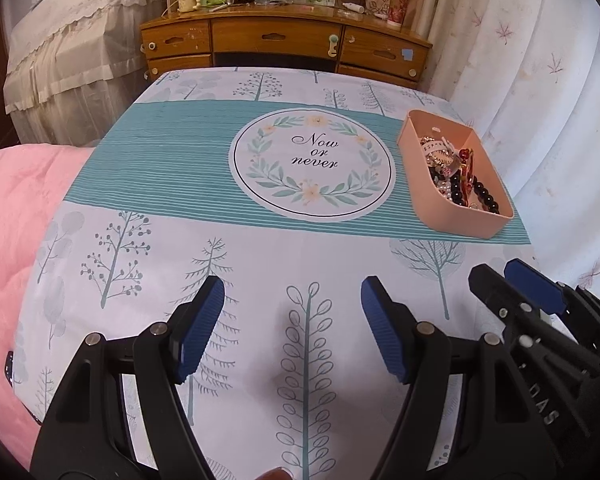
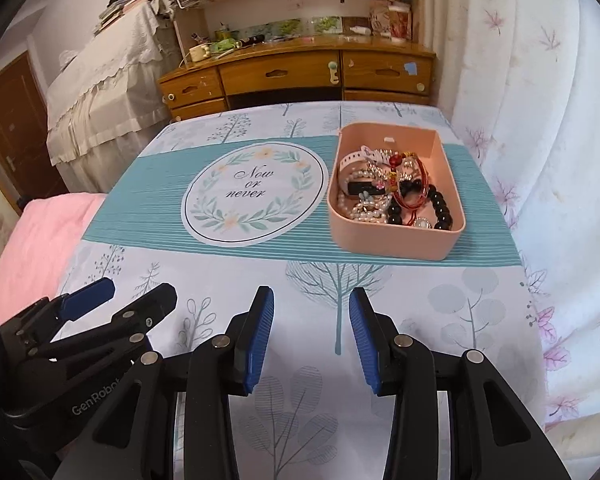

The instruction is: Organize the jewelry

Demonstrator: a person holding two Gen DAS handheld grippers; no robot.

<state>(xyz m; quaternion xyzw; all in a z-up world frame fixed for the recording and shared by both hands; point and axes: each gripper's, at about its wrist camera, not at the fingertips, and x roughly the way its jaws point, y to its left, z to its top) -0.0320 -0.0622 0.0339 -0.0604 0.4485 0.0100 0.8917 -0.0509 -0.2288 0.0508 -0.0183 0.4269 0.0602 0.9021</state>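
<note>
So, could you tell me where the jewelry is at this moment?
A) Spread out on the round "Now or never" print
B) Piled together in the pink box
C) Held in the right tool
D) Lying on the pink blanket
B: the beads, pearls and bracelets all lie heaped inside the pink box, which stands right of the round print; both the left tool and the right tool are open and empty.

Open tablecloth [image 2: 228, 280] before box [image 2: 396, 240]
</note>
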